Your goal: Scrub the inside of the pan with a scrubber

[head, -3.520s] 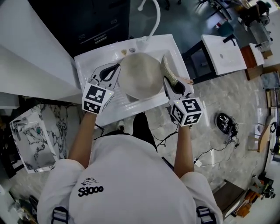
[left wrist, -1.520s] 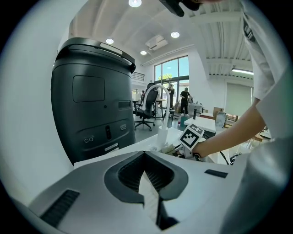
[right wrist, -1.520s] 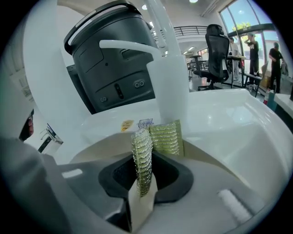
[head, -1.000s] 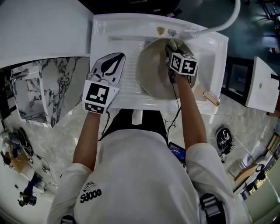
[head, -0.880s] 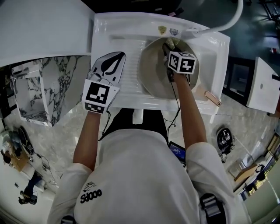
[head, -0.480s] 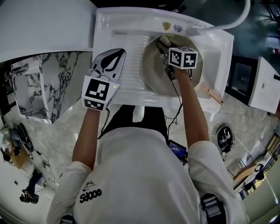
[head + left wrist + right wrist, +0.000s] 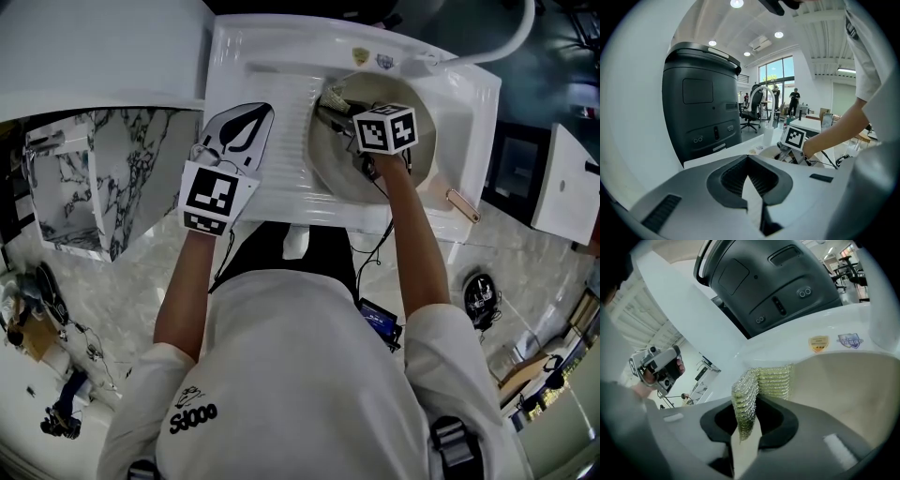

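Head view: right gripper is reaching into the beige pan sitting in the white sink, left gripper hovering beside it; left gripper view: 2 jaws meeting, holding nothing; right gripper view: 2 jaws clamping the mesh scrubber at the pan's inner wall.

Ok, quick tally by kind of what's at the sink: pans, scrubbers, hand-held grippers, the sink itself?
pan: 1
scrubber: 1
hand-held grippers: 2, the left hand-held gripper and the right hand-held gripper
sink: 1
Total: 5
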The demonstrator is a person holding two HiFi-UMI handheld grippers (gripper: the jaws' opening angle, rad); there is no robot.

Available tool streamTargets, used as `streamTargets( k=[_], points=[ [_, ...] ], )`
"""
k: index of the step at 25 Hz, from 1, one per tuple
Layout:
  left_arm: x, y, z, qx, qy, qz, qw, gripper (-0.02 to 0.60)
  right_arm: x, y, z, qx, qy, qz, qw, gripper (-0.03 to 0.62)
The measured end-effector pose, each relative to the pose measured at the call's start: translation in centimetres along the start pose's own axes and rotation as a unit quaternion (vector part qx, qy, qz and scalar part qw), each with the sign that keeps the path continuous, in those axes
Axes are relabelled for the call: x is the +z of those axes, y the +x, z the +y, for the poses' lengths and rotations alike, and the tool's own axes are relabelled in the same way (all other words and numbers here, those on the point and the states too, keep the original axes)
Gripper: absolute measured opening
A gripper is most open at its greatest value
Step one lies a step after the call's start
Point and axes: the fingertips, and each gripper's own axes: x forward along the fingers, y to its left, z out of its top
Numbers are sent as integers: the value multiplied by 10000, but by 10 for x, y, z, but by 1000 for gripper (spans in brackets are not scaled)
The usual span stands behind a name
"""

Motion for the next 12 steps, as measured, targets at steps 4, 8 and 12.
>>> streamTargets(
  k=[4, 8, 12],
  points=[
    [0, -1, -3, -23, 0, -9, 10000, 3, -8, 2, 11, 184, -47, 195, 9996, 89],
    [3, -2, -4, -64, 22, -56, 10000, 3, -25, 0, 28, 521, -378, 611, 9961, 89],
    [5, 2, -6, -156, 37, -82, 9998, 3, -53, -6, 50, 1015, -680, 1240, 9847, 87]
  ],
)
